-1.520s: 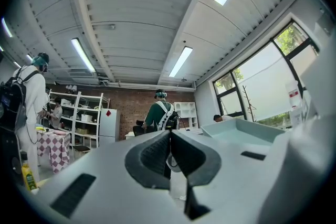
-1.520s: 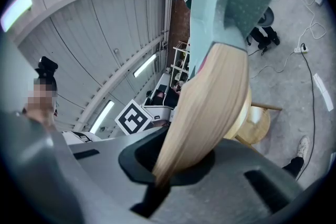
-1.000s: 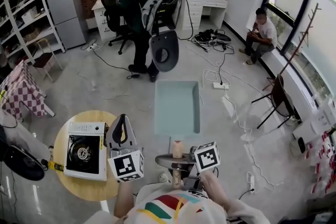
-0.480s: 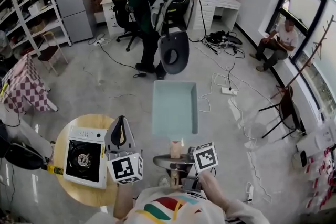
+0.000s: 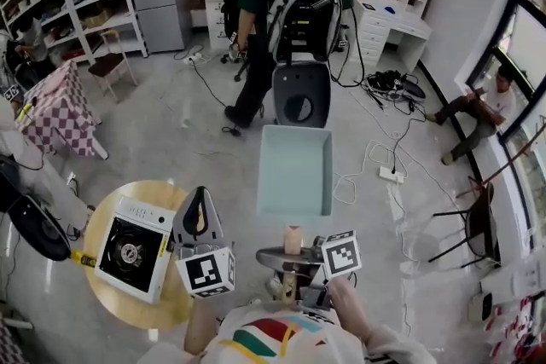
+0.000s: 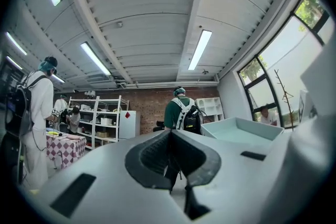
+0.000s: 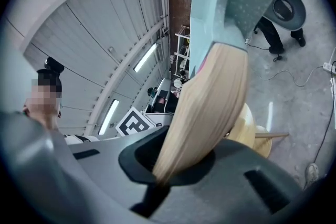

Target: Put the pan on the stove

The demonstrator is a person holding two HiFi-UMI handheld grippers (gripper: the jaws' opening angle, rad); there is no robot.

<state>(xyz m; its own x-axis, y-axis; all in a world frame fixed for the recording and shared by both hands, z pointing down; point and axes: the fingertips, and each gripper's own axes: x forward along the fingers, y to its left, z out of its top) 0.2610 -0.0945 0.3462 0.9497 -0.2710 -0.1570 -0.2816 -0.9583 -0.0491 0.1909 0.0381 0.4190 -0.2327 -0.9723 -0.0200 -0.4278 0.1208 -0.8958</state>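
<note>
Pan (image 5: 294, 170), pale teal and square, hangs roughly level over the floor (image 5: 171, 132). It is carried by its wooden handle (image 5: 293, 239) in the right hand-held gripper (image 5: 291, 258), whose jaws are clamped tight on the wood. Gripping the handle rather than the rim leaves the pan's body free and thrust out ahead of the person, so its base could meet a surface first.

The stove (image 5: 132, 247), a white single-burner unit, sits on a small round tabletop (image 5: 145, 315) to the left of the pan and well apart from it, with nothing on its burner. The left hand-held gripper (image 5: 199, 193) hovers just beside the stove's right edge, jaws pressed together with nothing between them. It appears to be kept free rather than sharing the load.

By the look of the layout, the pan has yet to be brought leftward and lowered onto the burner. A person (image 5: 281, 4) in green with a backpack stands beyond the pan, back turned.
</note>
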